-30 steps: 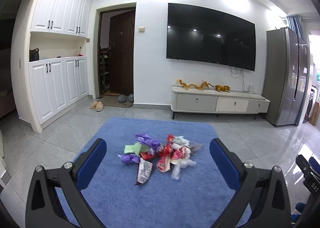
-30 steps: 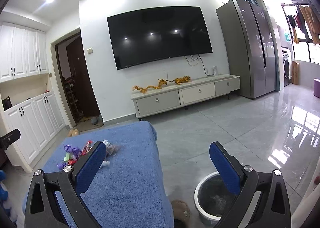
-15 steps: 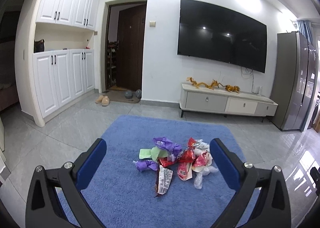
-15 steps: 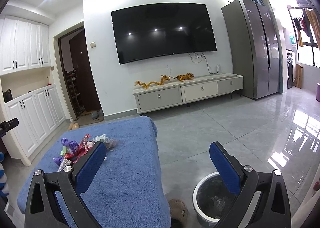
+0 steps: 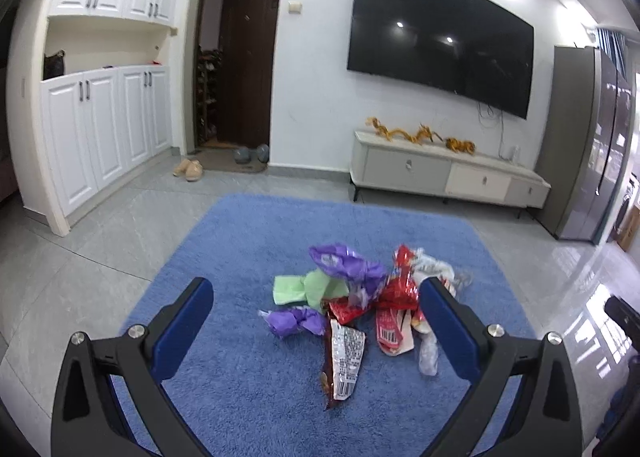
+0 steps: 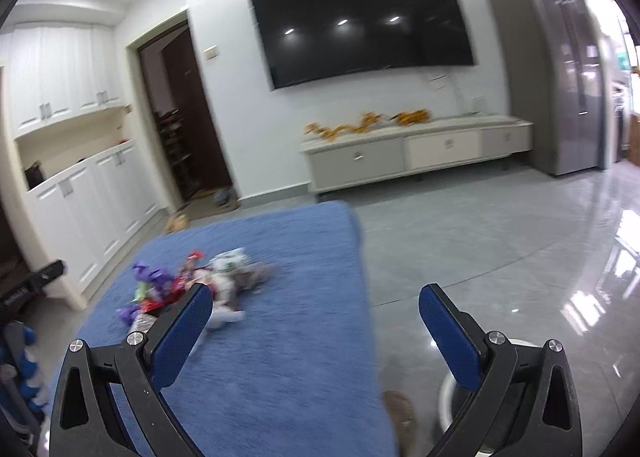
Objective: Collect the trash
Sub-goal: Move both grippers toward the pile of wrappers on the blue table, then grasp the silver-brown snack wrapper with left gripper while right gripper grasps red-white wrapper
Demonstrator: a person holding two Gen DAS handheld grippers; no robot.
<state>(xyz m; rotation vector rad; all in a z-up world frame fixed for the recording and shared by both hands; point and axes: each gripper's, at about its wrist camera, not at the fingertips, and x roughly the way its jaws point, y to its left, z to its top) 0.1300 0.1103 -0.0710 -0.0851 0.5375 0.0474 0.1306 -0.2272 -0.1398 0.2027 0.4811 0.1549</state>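
Bin (image 6: 444, 397) mostly hidden behind right tongs (image 6: 316, 321), contents unseen.

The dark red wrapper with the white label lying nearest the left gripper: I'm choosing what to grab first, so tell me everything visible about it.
The dark red wrapper is a flattened, crinkly snack packet that looks like glossy foil-plastic, with a white printed back panel facing up and a dark red edge along its left side. It lies flat on the blue rug, long axis running toward the camera, at the near edge of the trash pile. Its far end meets another red wrapper. The open left gripper does not touch it.
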